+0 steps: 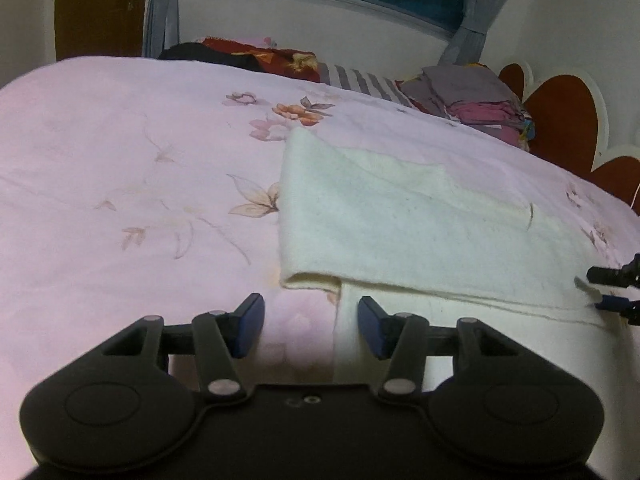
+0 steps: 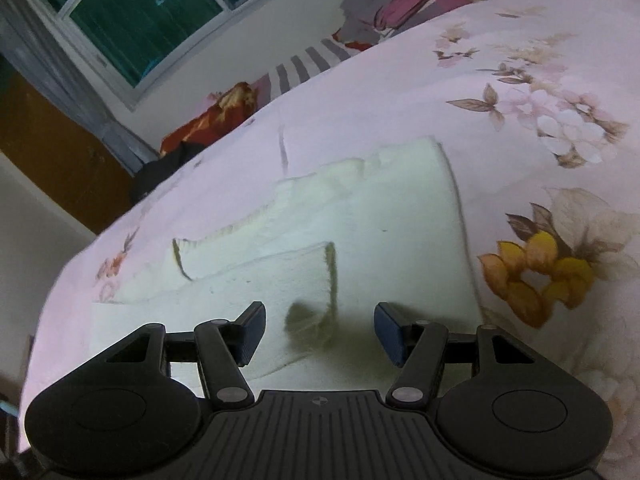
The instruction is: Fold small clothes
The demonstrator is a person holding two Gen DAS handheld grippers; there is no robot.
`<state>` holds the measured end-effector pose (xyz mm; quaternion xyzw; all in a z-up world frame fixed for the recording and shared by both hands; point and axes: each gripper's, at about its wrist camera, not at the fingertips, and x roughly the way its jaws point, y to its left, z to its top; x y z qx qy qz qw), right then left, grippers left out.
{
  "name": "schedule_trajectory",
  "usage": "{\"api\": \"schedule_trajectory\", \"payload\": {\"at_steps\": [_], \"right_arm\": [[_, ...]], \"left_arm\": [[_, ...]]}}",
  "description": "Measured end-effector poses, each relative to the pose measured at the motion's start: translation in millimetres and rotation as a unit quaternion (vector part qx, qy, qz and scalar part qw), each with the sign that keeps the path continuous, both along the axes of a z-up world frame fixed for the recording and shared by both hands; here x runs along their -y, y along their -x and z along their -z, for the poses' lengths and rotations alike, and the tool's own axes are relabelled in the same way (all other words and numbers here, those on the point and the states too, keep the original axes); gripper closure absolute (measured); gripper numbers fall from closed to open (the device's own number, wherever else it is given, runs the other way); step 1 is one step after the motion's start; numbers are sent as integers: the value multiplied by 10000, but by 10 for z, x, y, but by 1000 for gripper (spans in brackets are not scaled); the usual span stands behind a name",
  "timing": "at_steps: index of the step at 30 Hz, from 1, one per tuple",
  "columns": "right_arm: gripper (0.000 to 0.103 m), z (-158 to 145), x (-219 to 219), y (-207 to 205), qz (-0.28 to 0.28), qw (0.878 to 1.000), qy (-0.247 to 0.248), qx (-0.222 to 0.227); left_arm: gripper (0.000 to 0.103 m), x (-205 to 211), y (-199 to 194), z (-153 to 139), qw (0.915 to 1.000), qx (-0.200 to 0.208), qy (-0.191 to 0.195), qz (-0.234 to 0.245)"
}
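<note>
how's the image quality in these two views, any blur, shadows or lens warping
Left wrist view: fisheye bends the bed into a dome, and the cream garment looks soft and smeared. Right wrist view: tilted and equally warped, with a dark shadow on the garment's fold between the fingers; the window is dark.

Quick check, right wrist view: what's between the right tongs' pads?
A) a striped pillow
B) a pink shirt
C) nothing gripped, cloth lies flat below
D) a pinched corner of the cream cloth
C: the right tongs stand open, pads apart, and the cream cloth lies on the sheet below them, unpinched.
</note>
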<state>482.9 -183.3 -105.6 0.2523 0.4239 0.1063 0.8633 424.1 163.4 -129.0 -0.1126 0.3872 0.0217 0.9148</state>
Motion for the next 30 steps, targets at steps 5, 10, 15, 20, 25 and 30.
{"api": "schedule_trajectory", "payload": {"at_steps": [5,10,15,20,25,30], "right_arm": [[89,3,-237,-88,-364,9983,462,9],[98,-64,-262,3,-529,9958,694,275],[98,-357,-56,221,-229,9946,716,722],[98,-238,110,246,-202,9936,999,484],[98,-196,157,292,-155,9936,990,531],[98,-241,168,284,-117,9929,1013,614]], "left_arm": [[55,16,-31,0,9999,27,-106,-39],[59,-6,-55,-1,9999,-31,-65,71],[61,-7,-79,18,9997,-52,-143,207],[61,6,-92,17,9995,-70,-166,242],[61,2,-104,7,9996,-98,-135,244],[61,4,-113,8,9994,-120,-162,298]]}}
